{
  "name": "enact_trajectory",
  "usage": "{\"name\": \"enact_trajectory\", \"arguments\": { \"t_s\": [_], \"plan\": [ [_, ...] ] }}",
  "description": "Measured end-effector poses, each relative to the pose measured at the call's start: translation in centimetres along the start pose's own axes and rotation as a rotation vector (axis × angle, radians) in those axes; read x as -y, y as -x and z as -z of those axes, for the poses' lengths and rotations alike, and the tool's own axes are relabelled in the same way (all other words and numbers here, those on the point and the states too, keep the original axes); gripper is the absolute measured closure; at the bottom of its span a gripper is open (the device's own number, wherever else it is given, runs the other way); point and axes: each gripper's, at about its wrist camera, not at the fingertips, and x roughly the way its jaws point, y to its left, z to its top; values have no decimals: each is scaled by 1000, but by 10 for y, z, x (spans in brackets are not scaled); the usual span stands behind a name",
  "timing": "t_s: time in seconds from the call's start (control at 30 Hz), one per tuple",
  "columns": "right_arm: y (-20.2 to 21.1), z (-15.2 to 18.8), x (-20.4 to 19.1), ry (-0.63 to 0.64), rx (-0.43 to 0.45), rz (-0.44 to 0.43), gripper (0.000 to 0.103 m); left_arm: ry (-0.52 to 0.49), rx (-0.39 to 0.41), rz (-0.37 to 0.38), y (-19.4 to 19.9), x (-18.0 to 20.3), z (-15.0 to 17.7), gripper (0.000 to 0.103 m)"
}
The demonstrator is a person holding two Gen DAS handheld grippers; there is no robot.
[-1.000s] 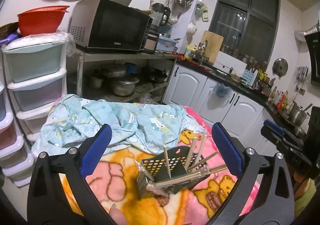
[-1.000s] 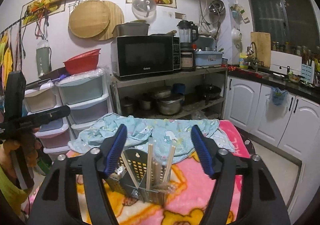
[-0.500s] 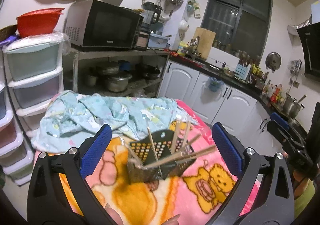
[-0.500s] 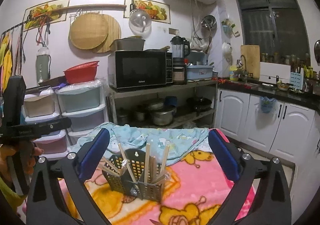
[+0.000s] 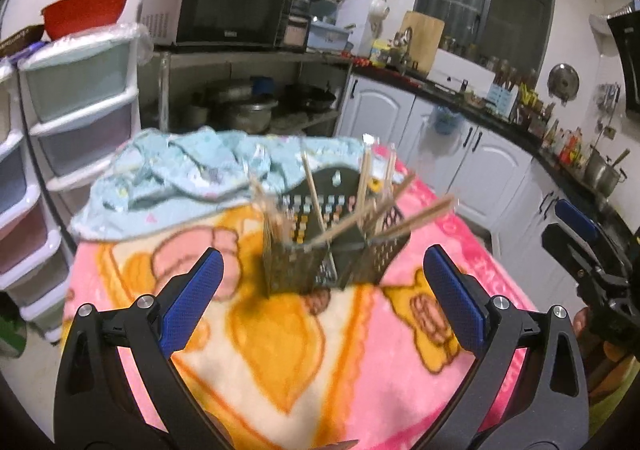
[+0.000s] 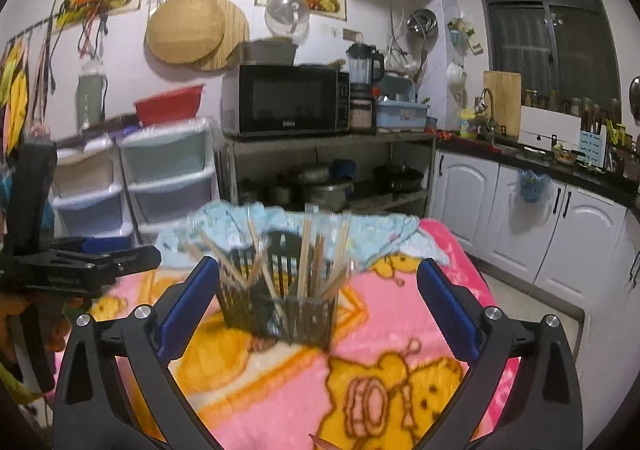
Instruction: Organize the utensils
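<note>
A dark perforated utensil holder (image 5: 320,242) (image 6: 276,302) stands on a pink and orange cartoon blanket (image 5: 280,350) (image 6: 380,390). Several wooden chopsticks (image 5: 362,218) (image 6: 306,254) stick out of it at different angles. My left gripper (image 5: 320,310) is open, its blue pads wide apart, and the holder stands beyond them, untouched. My right gripper (image 6: 316,312) is open just as wide, with the holder beyond its pads and nothing held. Each gripper shows at the edge of the other's view: the right gripper (image 5: 584,242) on the right, the left gripper (image 6: 80,270) on the left.
A light blue cloth (image 5: 180,170) (image 6: 376,234) lies bunched behind the holder. Plastic drawer units (image 5: 76,110) (image 6: 168,170) stand to the left. A metal shelf with a microwave (image 6: 284,100) and pots is behind. White cabinets (image 6: 520,218) line the right.
The right gripper's jaws have spread wider. Both grippers have drawn back from the holder and sunk, so it now sits farther ahead of the pads in both views.
</note>
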Motion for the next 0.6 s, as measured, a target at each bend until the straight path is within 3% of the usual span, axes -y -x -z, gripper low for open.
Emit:
{"name": "enact_trajectory", "arguments": {
  "t_s": [0.37,0.6],
  "plan": [
    [-11,61,-11,20,-102,44,7,-2,-38,-82,-15,0,52,11],
    [-10,86,-7,-6,4,79,7,-9,99,-172,-9,-7,76,11]
  ]
}}
